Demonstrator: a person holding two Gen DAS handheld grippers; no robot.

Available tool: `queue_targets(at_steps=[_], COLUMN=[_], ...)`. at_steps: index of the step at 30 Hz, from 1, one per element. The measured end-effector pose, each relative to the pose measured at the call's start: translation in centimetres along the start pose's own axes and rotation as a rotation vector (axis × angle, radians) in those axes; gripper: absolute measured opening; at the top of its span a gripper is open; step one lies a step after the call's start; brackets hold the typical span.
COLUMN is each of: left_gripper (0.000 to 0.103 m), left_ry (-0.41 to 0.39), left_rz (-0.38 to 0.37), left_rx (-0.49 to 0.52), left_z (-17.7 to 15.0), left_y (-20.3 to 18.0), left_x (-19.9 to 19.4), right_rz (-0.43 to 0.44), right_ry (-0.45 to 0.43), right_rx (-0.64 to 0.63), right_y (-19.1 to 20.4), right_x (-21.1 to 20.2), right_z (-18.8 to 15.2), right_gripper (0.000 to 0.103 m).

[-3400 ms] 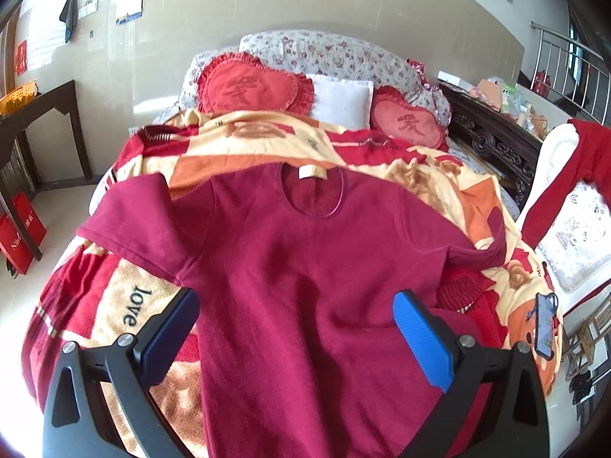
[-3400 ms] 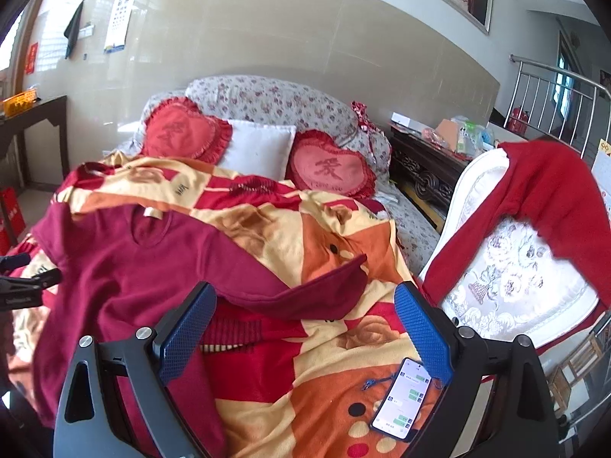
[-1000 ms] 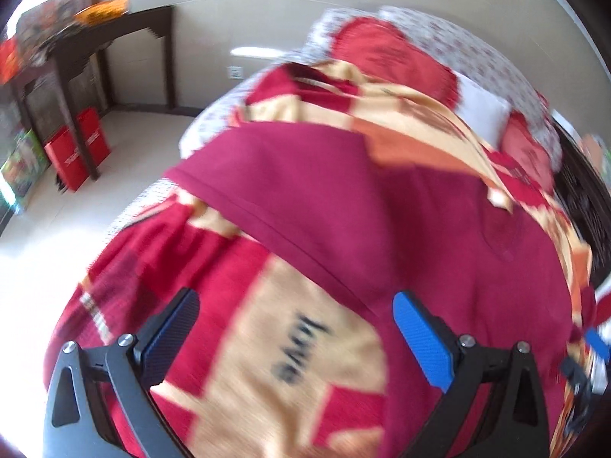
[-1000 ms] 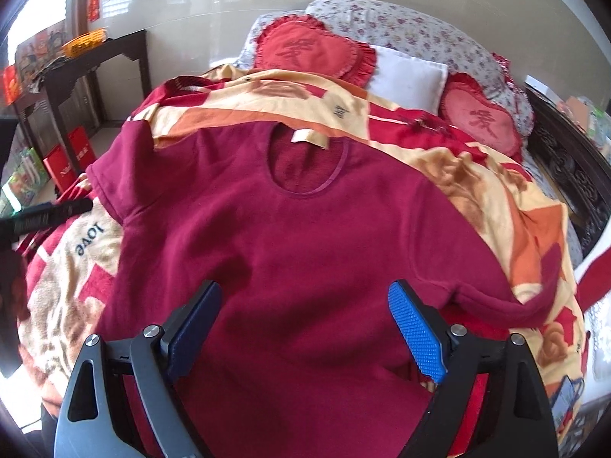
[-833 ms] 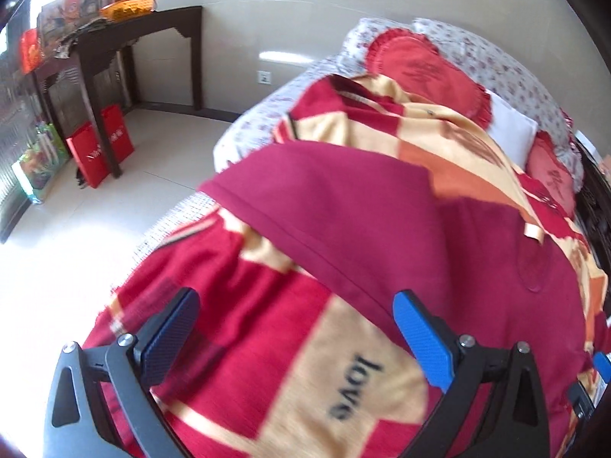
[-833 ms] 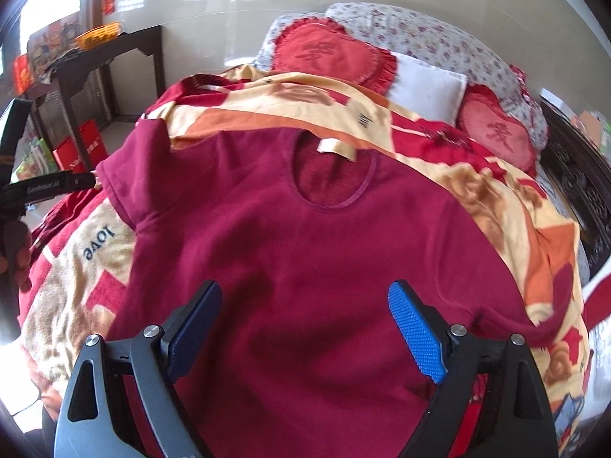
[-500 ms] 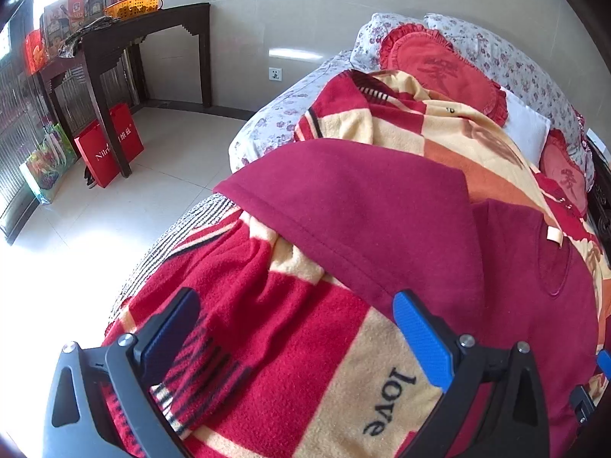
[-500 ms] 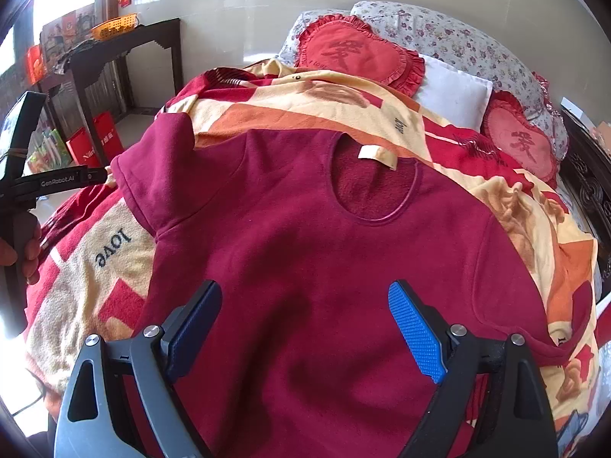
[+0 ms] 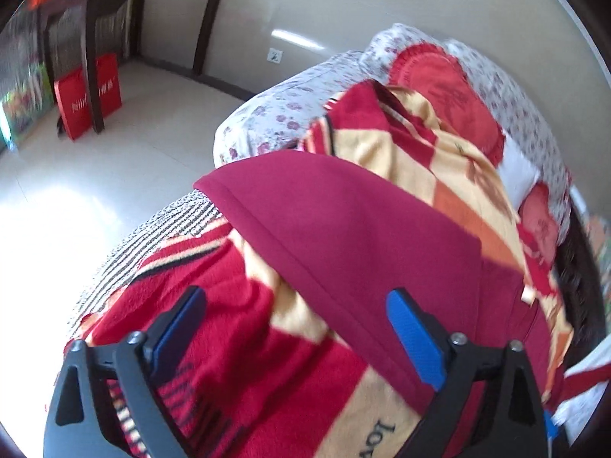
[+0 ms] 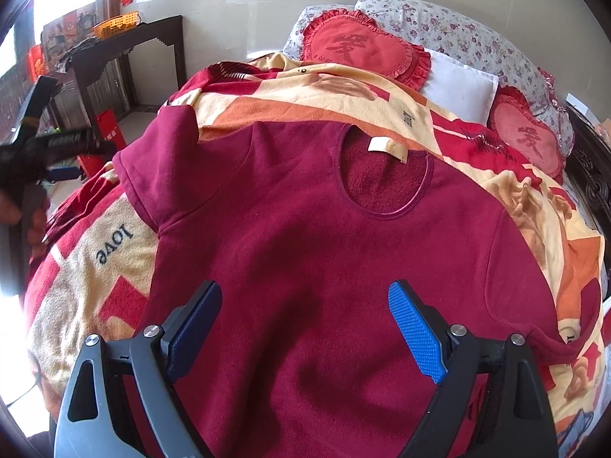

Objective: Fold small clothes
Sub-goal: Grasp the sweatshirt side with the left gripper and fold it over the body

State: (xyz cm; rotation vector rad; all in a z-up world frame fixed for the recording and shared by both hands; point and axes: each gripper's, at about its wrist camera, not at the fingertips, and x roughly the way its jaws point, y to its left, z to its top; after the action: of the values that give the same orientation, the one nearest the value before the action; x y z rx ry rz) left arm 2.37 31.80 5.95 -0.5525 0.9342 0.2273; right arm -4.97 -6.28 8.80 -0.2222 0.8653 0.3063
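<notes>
1. Left gripper [image 9: 296, 328], blue ribbed pads spread and just narrowing, hovers above the sweater's sleeve hem with nothing pinched.
2. Right gripper [image 10: 305, 324], jaws wide apart, hangs over the sweater's chest.
3. Maroon fleece sweater [image 10: 324, 259] lies flat on the plush blanket [image 10: 88, 267], its length running collar-first toward the heart-shaped pillows [image 10: 359, 49].
</notes>
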Motion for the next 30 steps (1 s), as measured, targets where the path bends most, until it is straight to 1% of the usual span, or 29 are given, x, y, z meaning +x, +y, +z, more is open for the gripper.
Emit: queue_targets(at_steps=[1,3,5,6,7,9,11,12,13,14,15,16,17,19,22,24,25,27,29,30], left_gripper=[0.087,0.081,0.075,0.071,0.070,0.070,0.064,0.054,0.042,0.036,0.024,0.015,0.014,0.012,0.011,0.011,0.011,0.011,0.011,0.011], left_ry=[0.013,0.042,0.061,0.071,0.076,0.061,0.059,0.063,0.059,0.051,0.038,0.019,-0.011,-0.066,-0.147,-0.205,-0.238,-0.281,-0.287,-0.273], left_rz=[-0.021,-0.047,-0.057,-0.059,-0.066,-0.088,-0.117,-0.128,-0.126,-0.119,-0.112,-0.107,-0.101,-0.105,-0.156,-0.213,-0.231,-0.269,-0.330,-0.362], left_rx=[-0.033,-0.102,-0.152,-0.169,-0.176,-0.182,-0.203,-0.219,-0.229,-0.232,-0.225,-0.217,-0.198,-0.130,-0.025,0.081,0.157,0.277,0.377,0.431], left_z=[0.7,1.8,2.5,2.9,3.2,3.9,4.4,4.7,4.8,5.0,5.1,5.2,5.2,5.3,4.8,3.8,2.9,1.1,-1.2,-2.6], left_y=[0.8,2.2,3.1,3.5,3.8,3.9,4.1,4.2,4.3,4.3,4.3,4.2,3.9,2.5,-0.8,-4.4,-6.8,-10.7,-14.5,-16.5], left_x=[0.8,2.5,3.9,4.6,5.1,5.7,6.4,6.8,7.0,7.2,7.0,6.6,5.8,3.6,-1.2,-5.0,-7.1,-10.0,-11.9,-12.4], right_rz=[0.005,0.014,0.026,0.030,0.032,0.028,0.025,0.024,0.024,0.025,0.027,0.030,0.034,0.032,0.018,0.010,0.009,0.001,-0.008,-0.010], right_ry=[0.004,0.011,0.022,0.022,0.022,0.022,0.024,0.027,0.032,0.035,0.039,0.038,0.034,0.025,0.000,-0.012,-0.017,-0.023,-0.030,-0.032], right_rx=[0.003,0.009,0.015,0.015,0.014,0.010,0.007,0.010,0.017,0.023,0.035,0.046,0.055,0.067,0.078,0.098,0.110,0.132,0.161,0.170], right_y=[0.0,-0.2,-0.2,-0.3,-0.3,-0.3,-0.5,-0.6,-0.8,-0.9,-1.2,-1.5,-1.7,-2.1,-2.8,-3.5,-3.9,-4.6,-5.4,-5.8], right_x=[0.1,0.4,0.6,0.7,0.8,0.9,1.0,1.2,1.3,1.5,1.5,1.5,1.3,0.9,0.1,-0.4,-0.6,-1.0,-1.6,-1.7], right_z=[0.0,-0.2,-0.2,-0.3,-0.3,-0.3,-0.3,-0.4,-0.4,-0.5,-0.5,-0.6,-0.7,-0.7,-0.7,-0.7,-0.7,-0.8,-1.1,-1.3], right_gripper=[0.073,0.073,0.073,0.073,0.073,0.073,0.073,0.073,0.073,0.073,0.071,0.070,0.069,0.069,0.069,0.069,0.069,0.069,0.069,0.069])
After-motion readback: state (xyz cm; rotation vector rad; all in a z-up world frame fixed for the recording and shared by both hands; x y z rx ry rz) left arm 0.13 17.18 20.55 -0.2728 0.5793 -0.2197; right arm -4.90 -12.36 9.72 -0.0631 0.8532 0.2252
